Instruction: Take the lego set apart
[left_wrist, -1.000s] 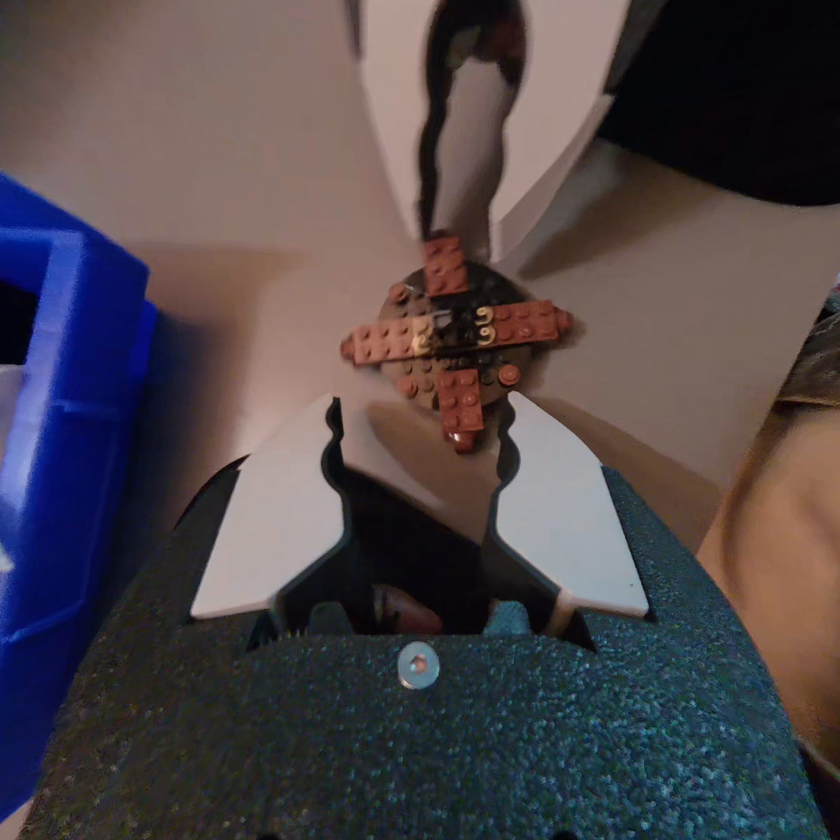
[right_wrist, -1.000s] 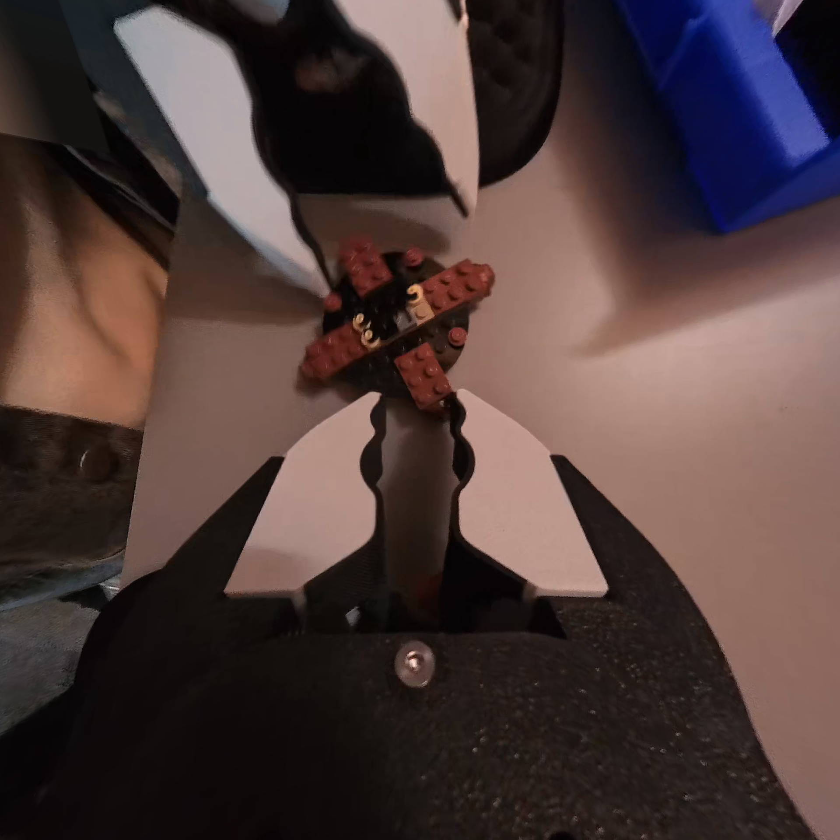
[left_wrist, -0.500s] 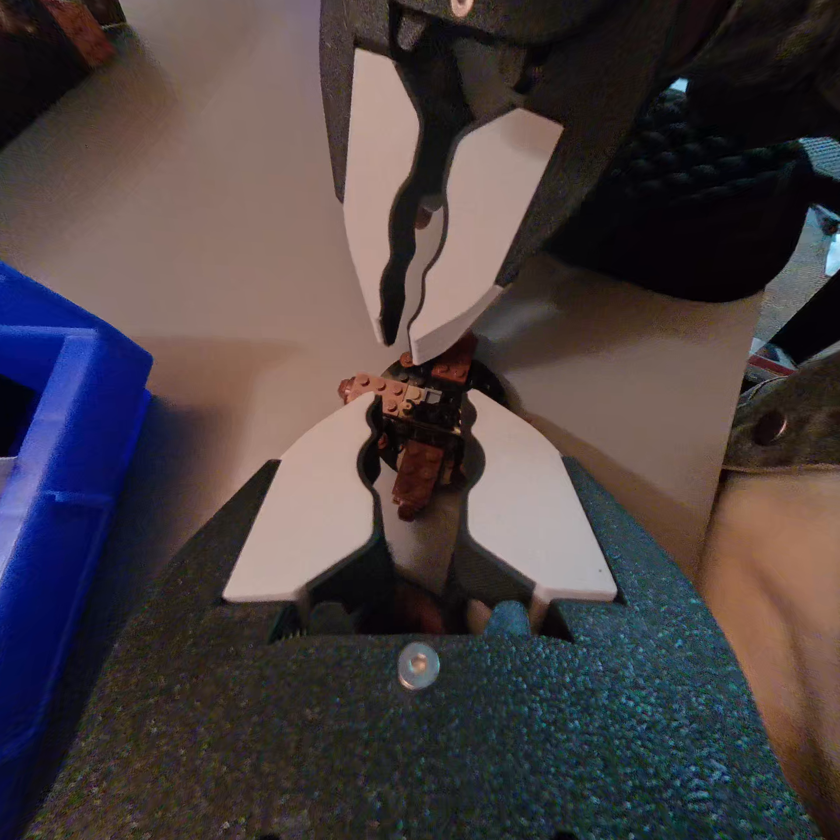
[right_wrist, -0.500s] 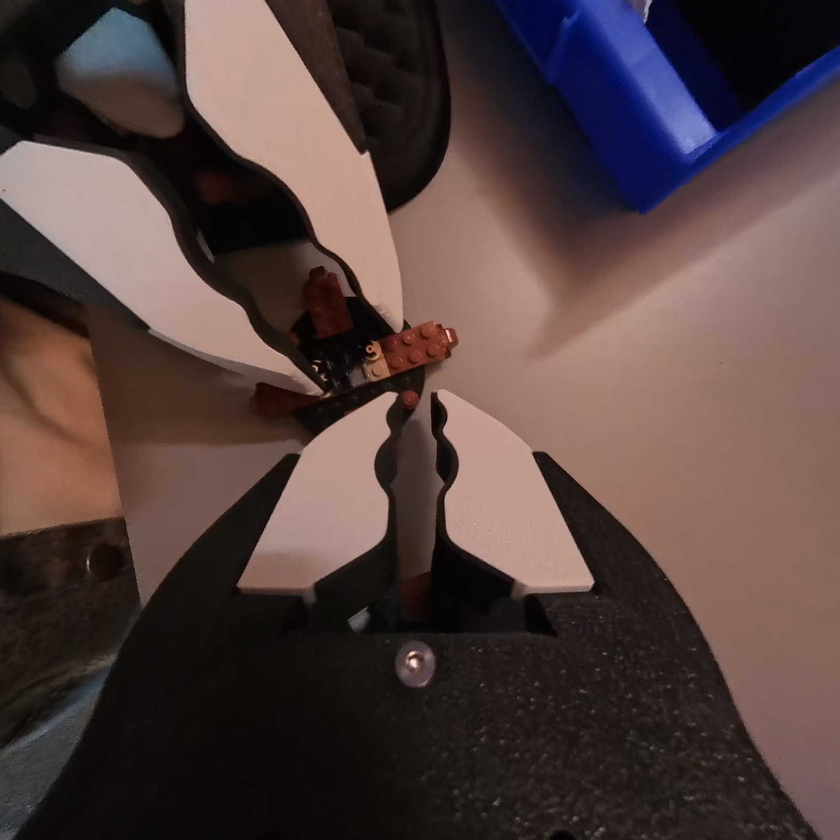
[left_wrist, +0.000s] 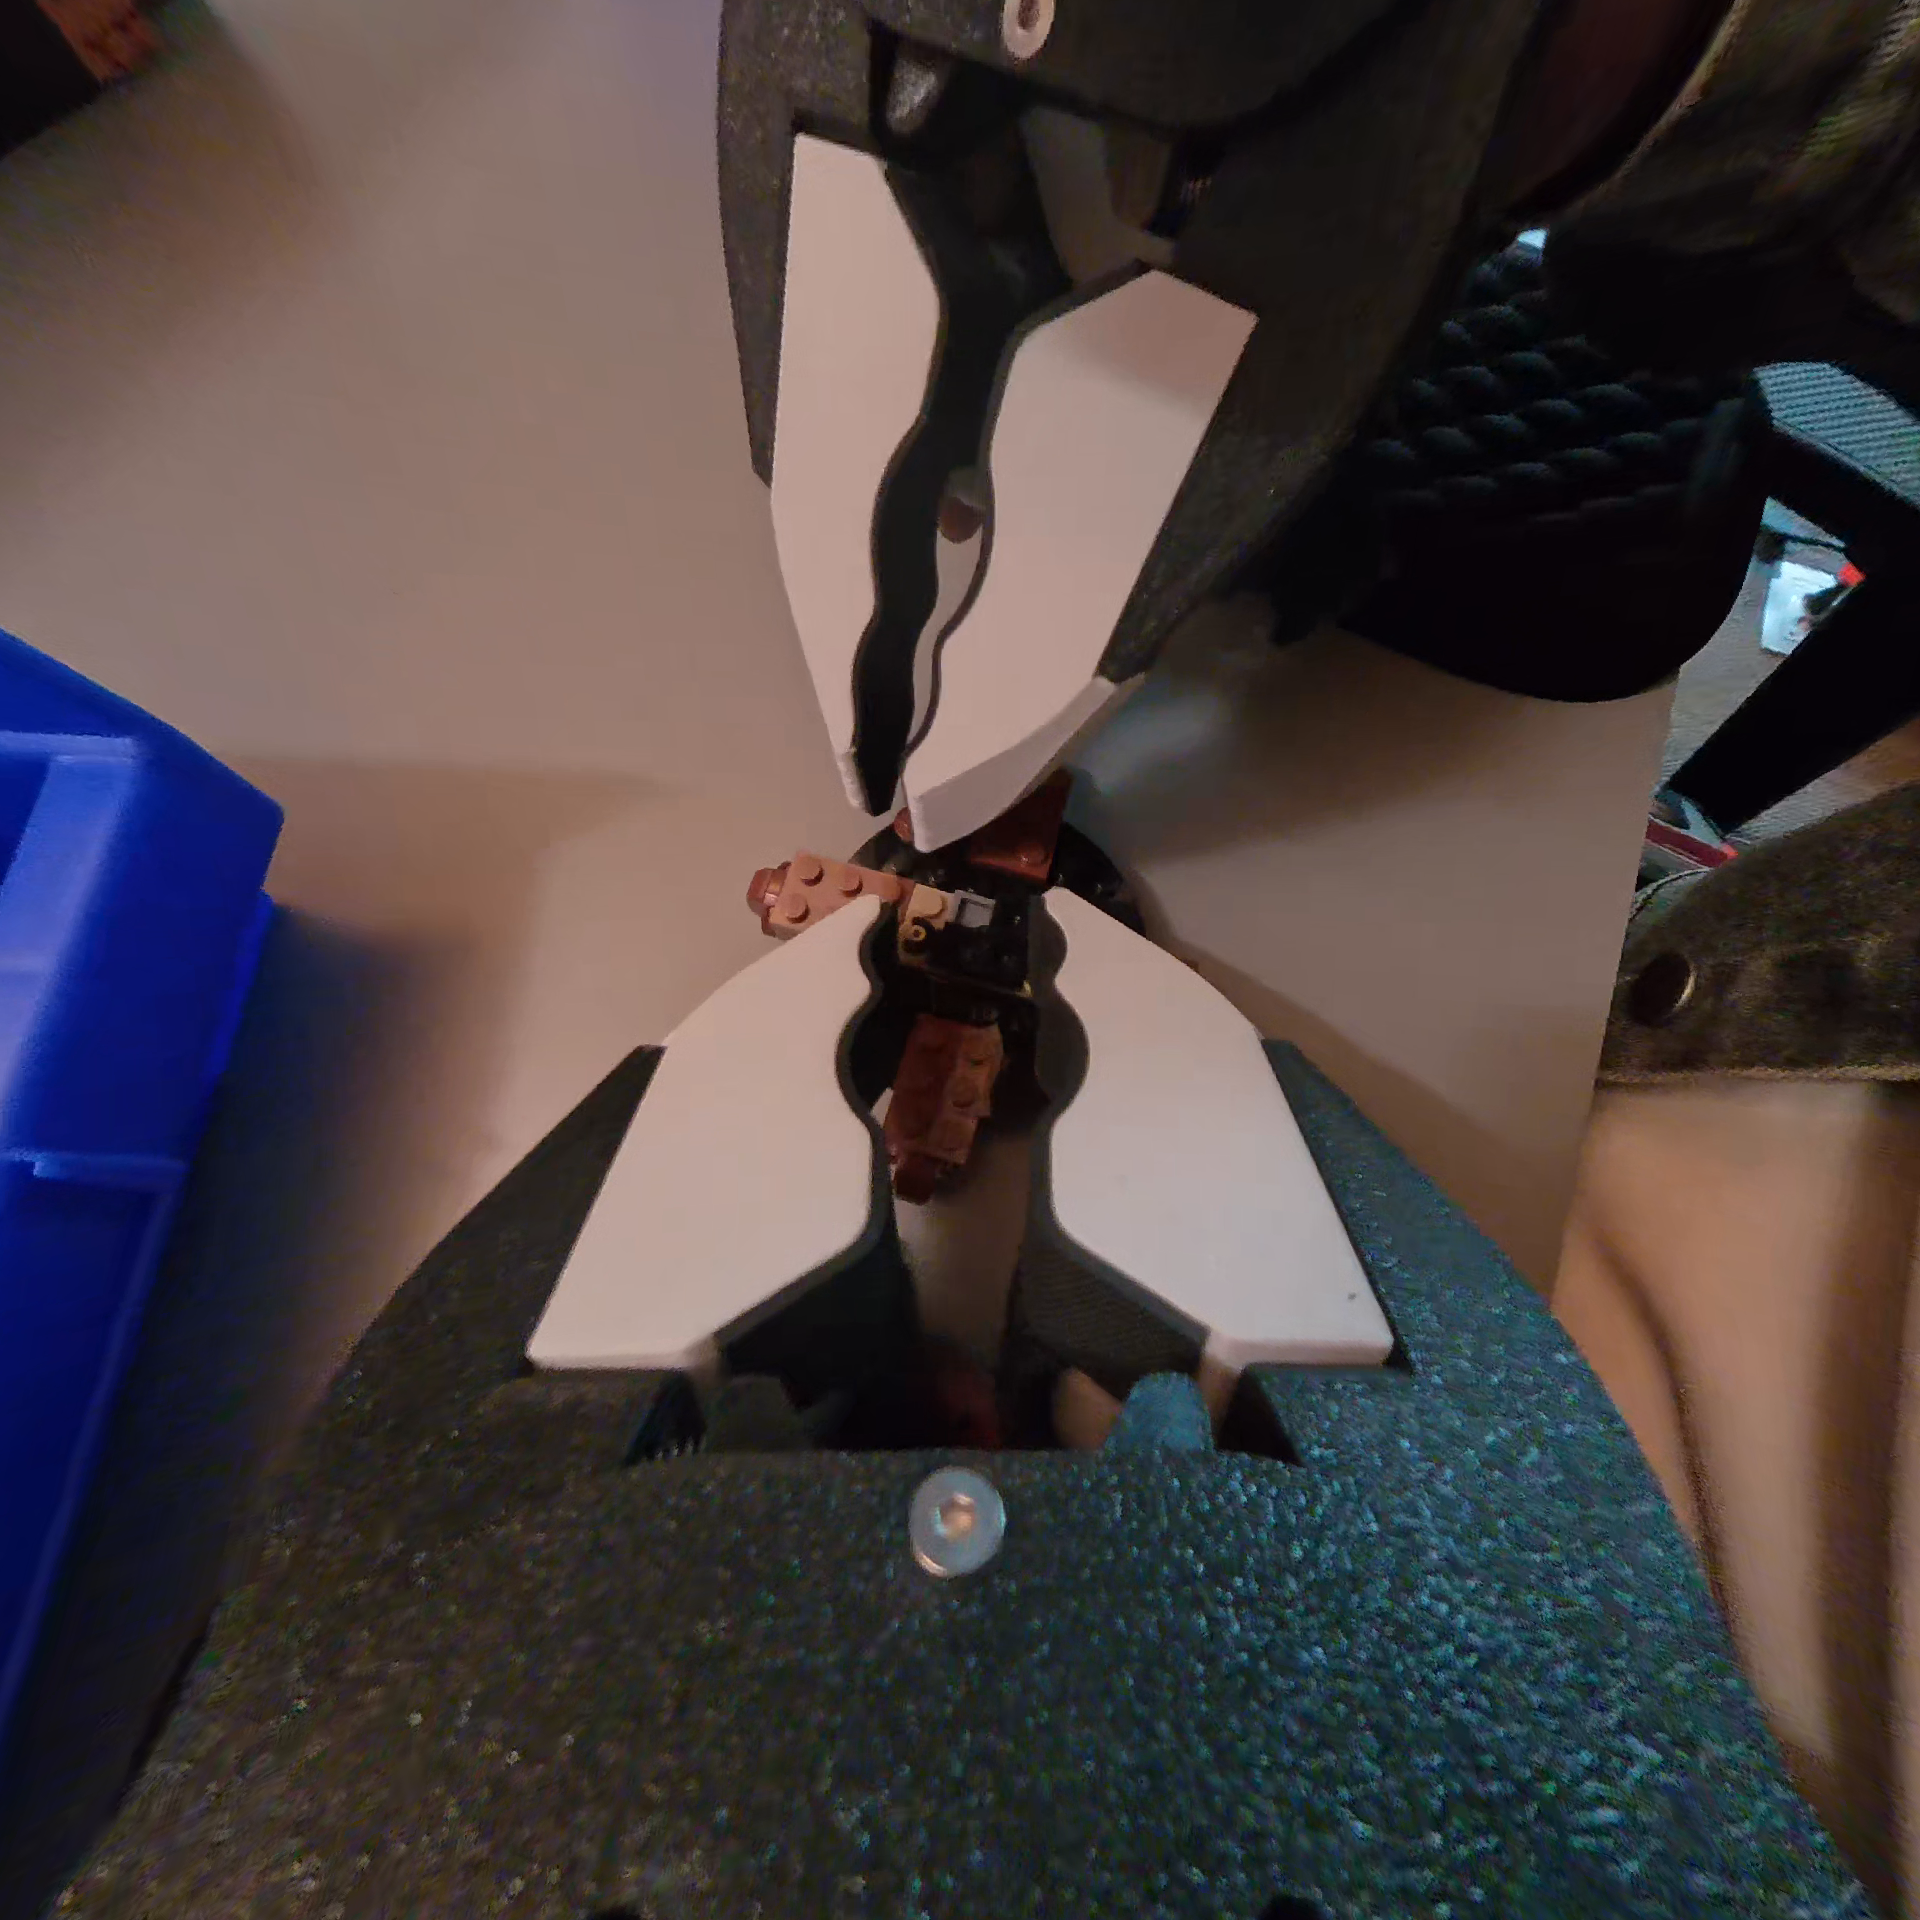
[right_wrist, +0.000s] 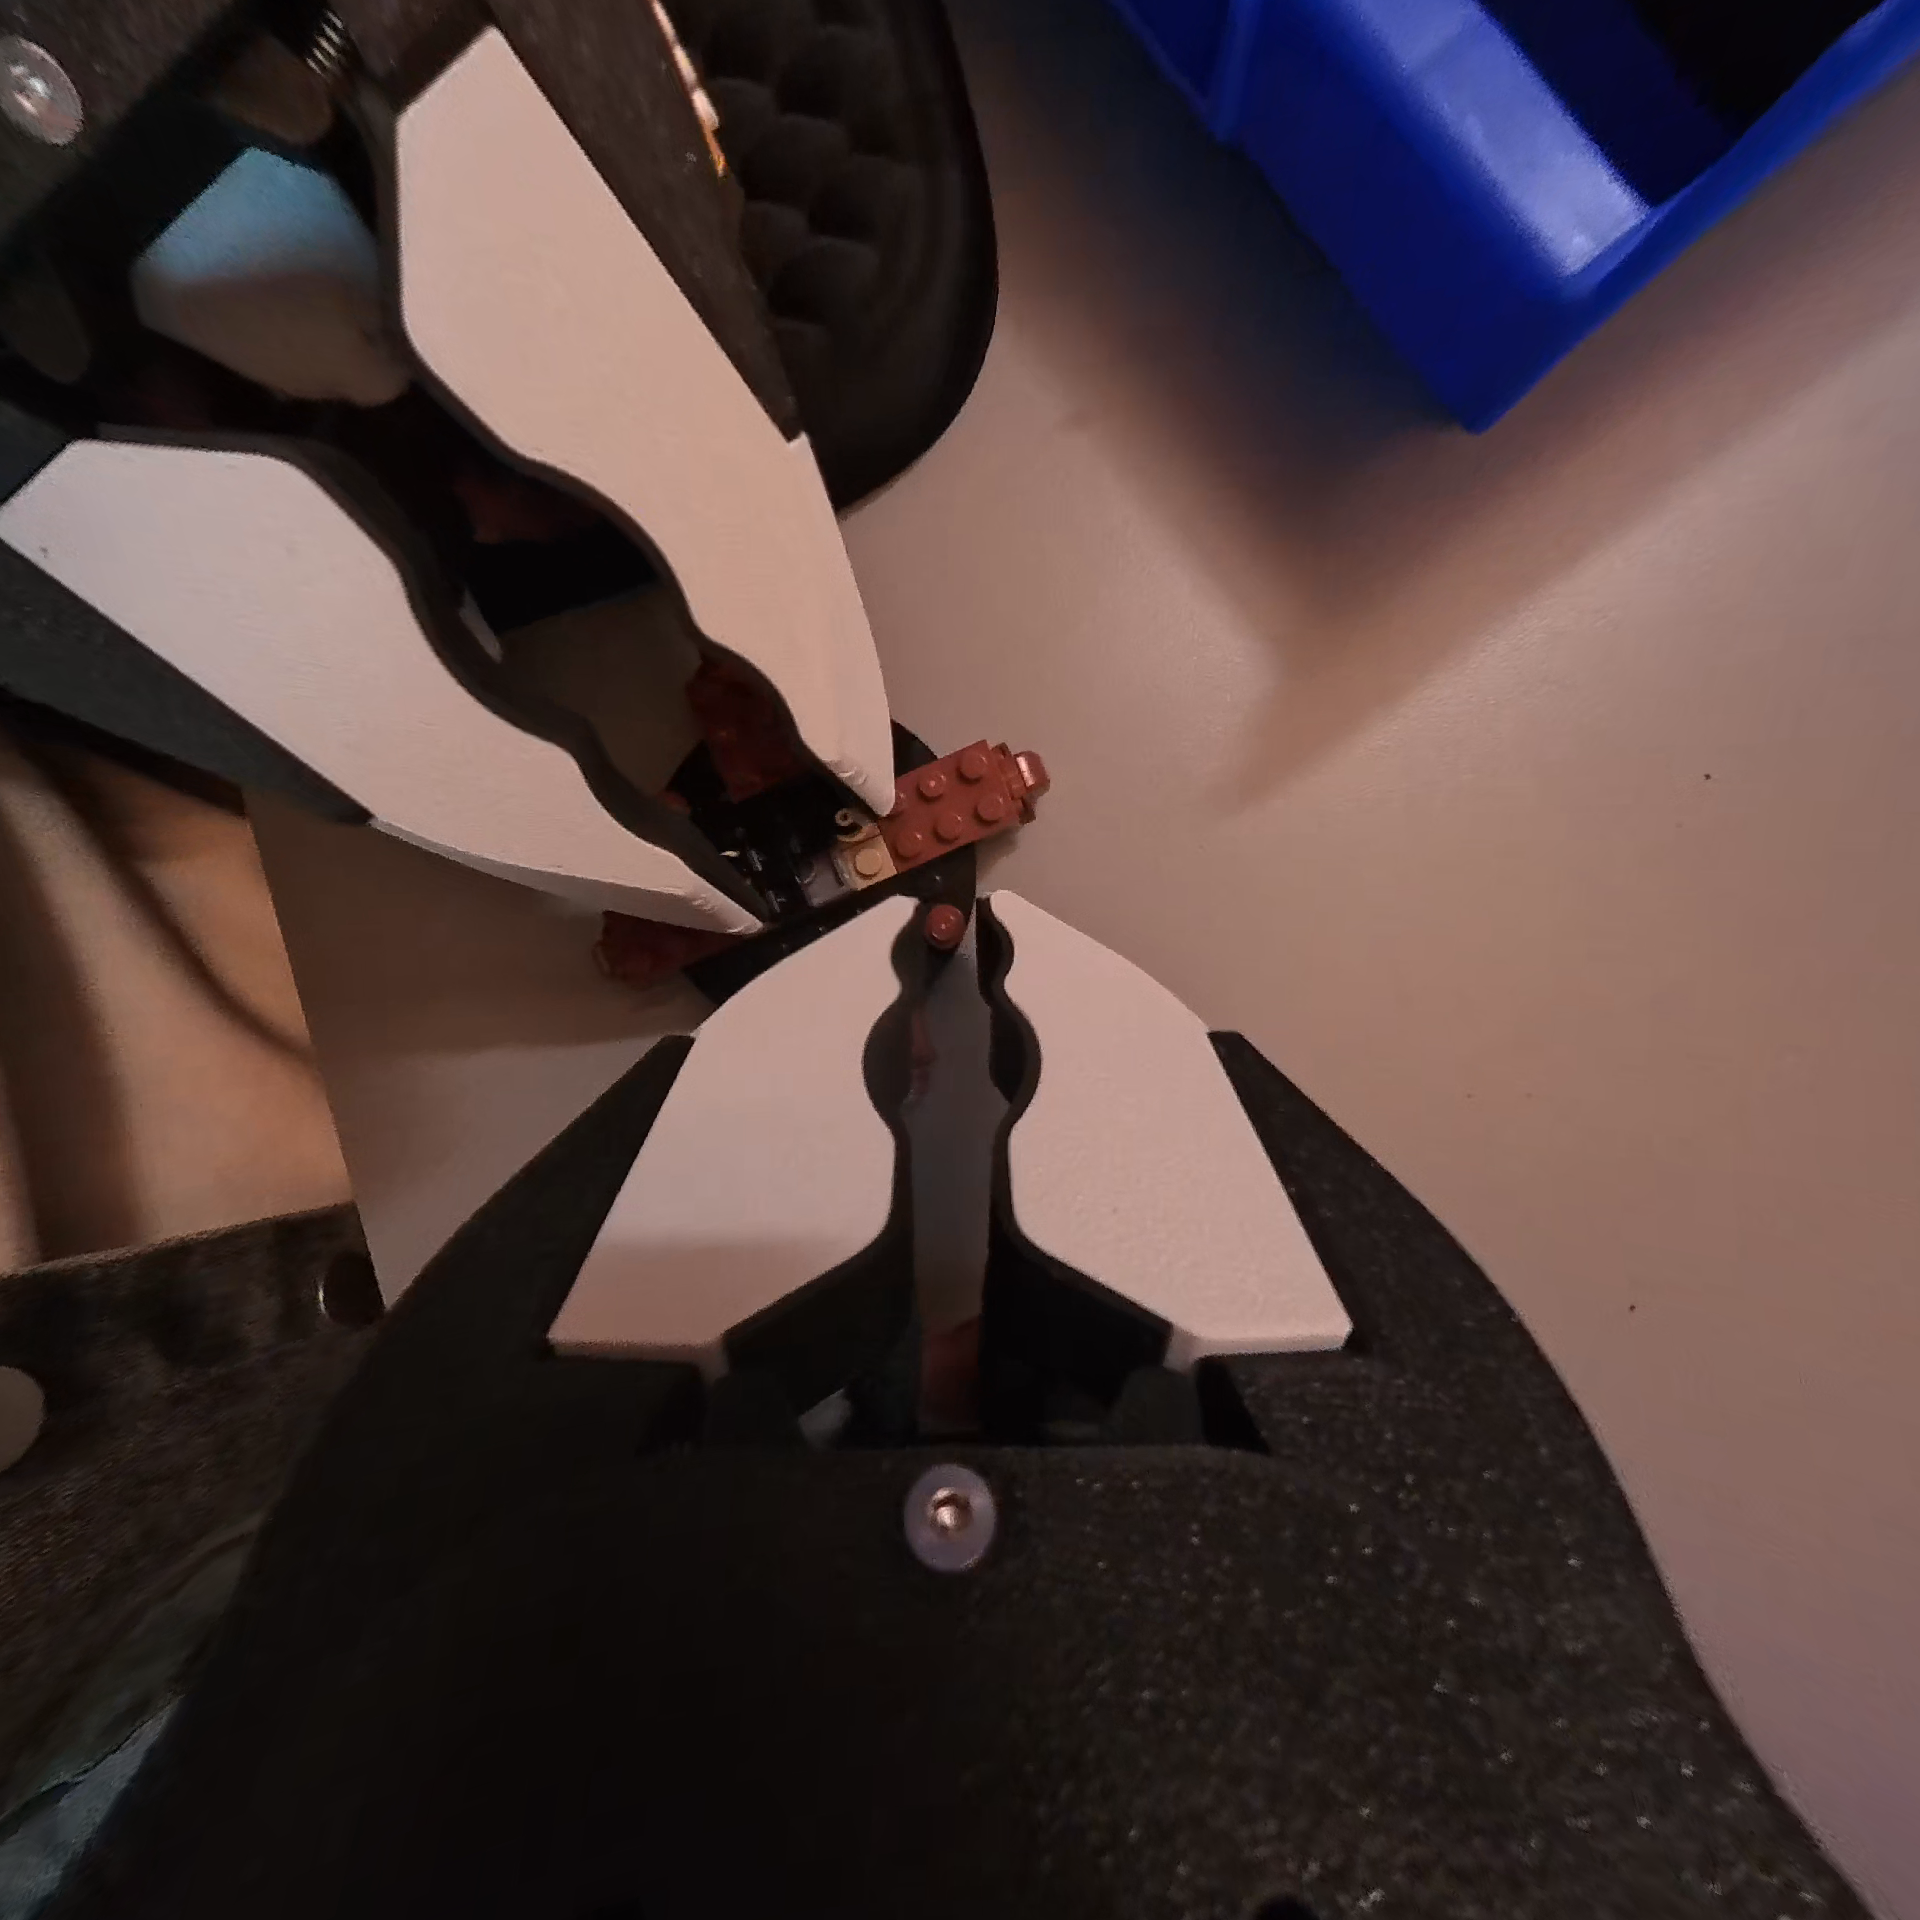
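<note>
Two grippers meet over one small lego set (left_wrist: 961, 956) on a pale table (left_wrist: 416, 520), coming at it from opposite sides. In the left wrist view the left gripper (left_wrist: 961, 925) has its white fingers (left_wrist: 748, 1122) closed around the middle of the set, pressing the black core from both sides, with one reddish-brown plate (left_wrist: 940, 1101) lying in the gap between them, pointing back toward the camera. A second brown plate (left_wrist: 826, 891) sticks out to the left past the left fingertip. The right gripper (left_wrist: 894, 800) reaches in from the far side, its tips drawn nearly together at the set's far edge.

In the right wrist view the right gripper (right_wrist: 951, 909) has only a narrow slit between its tips, and a small round brown stud (right_wrist: 942, 923) on the rim of the dark round base sits in that slit; whether the tips actually pinch it I cannot tell. The brown plate (right_wrist: 961, 805) juts out to the right just beyond.

A blue bin (left_wrist: 114, 935) stands on the table at the left in the left wrist view, near but apart from the set.
</note>
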